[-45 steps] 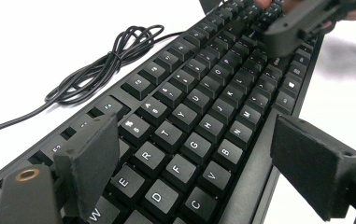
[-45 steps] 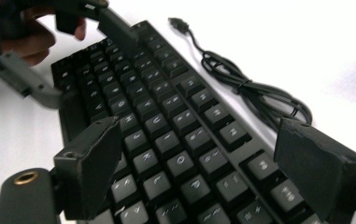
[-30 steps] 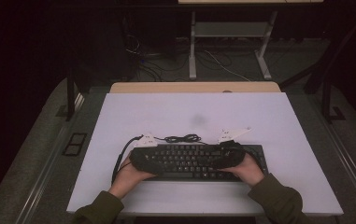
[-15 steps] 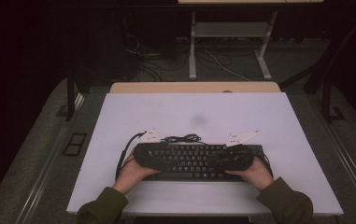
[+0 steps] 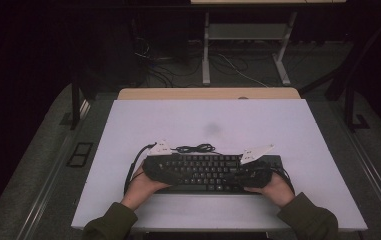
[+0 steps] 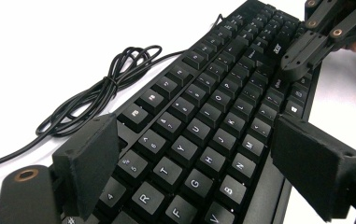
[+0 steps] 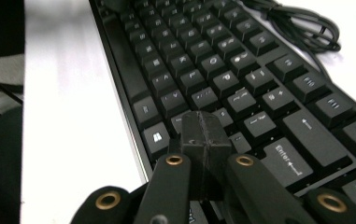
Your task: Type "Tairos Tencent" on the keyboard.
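A black keyboard [image 5: 213, 172] lies near the front edge of the white table [image 5: 203, 120], and its cable [image 5: 195, 148] is coiled just behind it. My left gripper [image 5: 164, 170] hovers over the keyboard's left end. In the left gripper view its jaws stand wide open [image 6: 199, 163] above the keys [image 6: 185, 135], gripping nothing. My right gripper [image 5: 248, 172] is over the right end. Its jaws have just closed and now stand shut [image 7: 203, 135] with nothing between them, the tip just above the keys beside Enter [image 7: 283, 161]. The same shut tip [image 6: 302, 58] shows in the left gripper view.
The table's front edge runs close below both hands. The coiled cable [image 6: 96, 93] rests on bare white surface behind the keyboard. A wooden desk edge [image 5: 208, 93] adjoins the table's far side, with a metal frame [image 5: 248, 45] and floor cables beyond.
The right hand has shifted slightly toward the keyboard's right end. The left hand and the keyboard have stayed where they were.
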`<state>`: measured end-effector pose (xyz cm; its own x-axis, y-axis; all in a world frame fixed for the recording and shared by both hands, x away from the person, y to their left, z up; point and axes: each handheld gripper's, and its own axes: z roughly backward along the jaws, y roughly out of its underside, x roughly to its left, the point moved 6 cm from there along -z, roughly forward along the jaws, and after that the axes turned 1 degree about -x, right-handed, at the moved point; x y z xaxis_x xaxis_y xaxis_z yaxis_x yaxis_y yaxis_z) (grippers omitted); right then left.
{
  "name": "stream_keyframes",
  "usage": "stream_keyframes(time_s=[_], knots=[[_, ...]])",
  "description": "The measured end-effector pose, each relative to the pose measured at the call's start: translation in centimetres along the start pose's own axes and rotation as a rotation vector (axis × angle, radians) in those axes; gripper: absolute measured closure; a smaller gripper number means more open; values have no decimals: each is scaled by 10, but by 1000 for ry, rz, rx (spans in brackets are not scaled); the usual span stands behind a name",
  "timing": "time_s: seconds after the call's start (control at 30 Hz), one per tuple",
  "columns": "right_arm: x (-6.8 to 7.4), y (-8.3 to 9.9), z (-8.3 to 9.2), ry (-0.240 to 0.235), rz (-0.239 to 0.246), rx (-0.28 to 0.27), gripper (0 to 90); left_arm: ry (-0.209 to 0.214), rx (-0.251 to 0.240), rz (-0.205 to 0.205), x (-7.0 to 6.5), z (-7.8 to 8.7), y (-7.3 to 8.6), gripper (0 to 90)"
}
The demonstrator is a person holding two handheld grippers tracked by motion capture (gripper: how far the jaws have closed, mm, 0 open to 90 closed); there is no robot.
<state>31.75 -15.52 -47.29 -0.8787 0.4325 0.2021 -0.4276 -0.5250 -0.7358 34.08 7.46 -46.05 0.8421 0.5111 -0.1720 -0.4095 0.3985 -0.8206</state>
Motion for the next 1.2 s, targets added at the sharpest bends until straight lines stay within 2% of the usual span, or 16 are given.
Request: stream_keyframes(time_s=[0.07,0.37,0.43,0.67,0.77,0.87,0.93,1.1,1.2], knots=[[-1,1,-2,16,1,17,892,0,2,1,0,0,1,151],[-1,3,-5,16,6,35,893,-7,1,7,2,3,1,195],[-1,3,-5,15,5,35,893,-14,2,8,3,4,1,241],[-2,3,-5,17,8,39,893,-25,3,10,6,4,0,590],[-2,2,-6,16,9,39,893,-27,23,11,7,3,1,742],[-2,2,-6,14,9,39,892,-38,53,-1,8,2,3,849],[-2,2,-6,16,9,40,893,-47,64,1,9,1,4,887],[-2,2,-6,14,6,39,893,-46,73,16,11,-1,5,890],[-2,2,-6,15,5,39,893,-45,84,8,11,-4,6,890]])
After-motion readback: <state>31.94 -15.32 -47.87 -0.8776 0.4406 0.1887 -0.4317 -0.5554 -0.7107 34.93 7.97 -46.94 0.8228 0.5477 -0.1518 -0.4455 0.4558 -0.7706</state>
